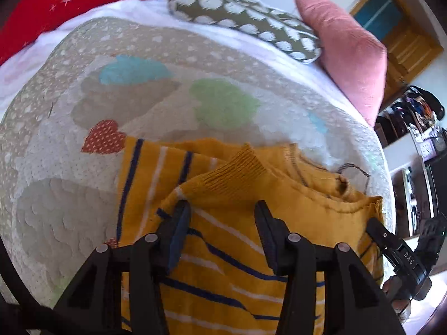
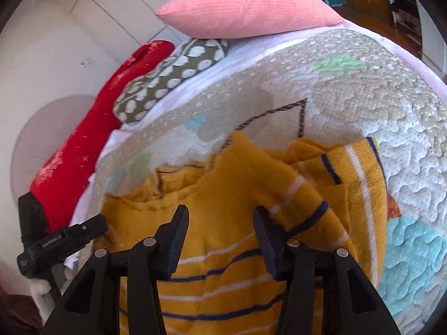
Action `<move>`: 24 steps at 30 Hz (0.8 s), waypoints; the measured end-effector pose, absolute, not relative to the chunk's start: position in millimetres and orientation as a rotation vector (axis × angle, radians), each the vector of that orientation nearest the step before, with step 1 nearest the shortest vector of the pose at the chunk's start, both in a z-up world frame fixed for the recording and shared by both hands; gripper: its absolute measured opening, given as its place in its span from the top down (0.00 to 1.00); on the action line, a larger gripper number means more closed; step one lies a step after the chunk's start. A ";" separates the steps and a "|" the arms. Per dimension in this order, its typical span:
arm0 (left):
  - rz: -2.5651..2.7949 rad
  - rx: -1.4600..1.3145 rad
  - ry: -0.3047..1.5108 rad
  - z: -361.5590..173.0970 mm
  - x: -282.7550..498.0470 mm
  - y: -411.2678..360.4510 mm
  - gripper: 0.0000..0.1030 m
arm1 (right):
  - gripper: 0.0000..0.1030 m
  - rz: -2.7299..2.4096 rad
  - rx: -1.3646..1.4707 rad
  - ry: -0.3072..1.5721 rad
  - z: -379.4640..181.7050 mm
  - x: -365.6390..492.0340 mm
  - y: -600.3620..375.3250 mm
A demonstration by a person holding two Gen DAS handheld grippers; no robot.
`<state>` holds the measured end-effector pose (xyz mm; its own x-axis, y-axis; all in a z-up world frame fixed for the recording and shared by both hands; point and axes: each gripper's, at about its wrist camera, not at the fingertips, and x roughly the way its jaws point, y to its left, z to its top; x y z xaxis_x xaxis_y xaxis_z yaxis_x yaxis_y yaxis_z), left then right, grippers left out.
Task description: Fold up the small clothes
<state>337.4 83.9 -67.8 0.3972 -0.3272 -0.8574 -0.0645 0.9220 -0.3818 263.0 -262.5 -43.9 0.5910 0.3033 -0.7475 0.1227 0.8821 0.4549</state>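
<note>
Above yellow striped sweater (image 1: 223, 251), left hand-held gripper (image 1: 222, 209) parted, empty

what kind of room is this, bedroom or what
Most likely a bedroom: the yellow striped sweater lies on a bed covered by a quilted bedspread with coloured hearts, a pink pillow and a spotted pillow lie at its far end, and cluttered shelves stand beyond.
</note>
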 end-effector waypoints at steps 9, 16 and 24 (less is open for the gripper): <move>-0.170 -0.470 1.013 -22.5 270.5 159.8 0.45 | 0.38 -0.012 0.521 0.811 -12.3 195.8 -316.0; -0.294 -0.621 1.015 -50.4 214.6 200.6 0.31 | 0.34 0.062 0.663 0.800 -19.1 71.6 -362.7; -0.510 -0.683 1.040 -77.4 203.4 157.0 0.26 | 0.34 0.156 0.843 0.836 -67.7 27.8 -353.0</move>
<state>203.4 157.0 -77.4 0.4242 -0.6744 -0.6044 0.0646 0.6883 -0.7226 27.8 -353.0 -67.7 0.6799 0.4332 -0.5916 0.1911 0.6743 0.7133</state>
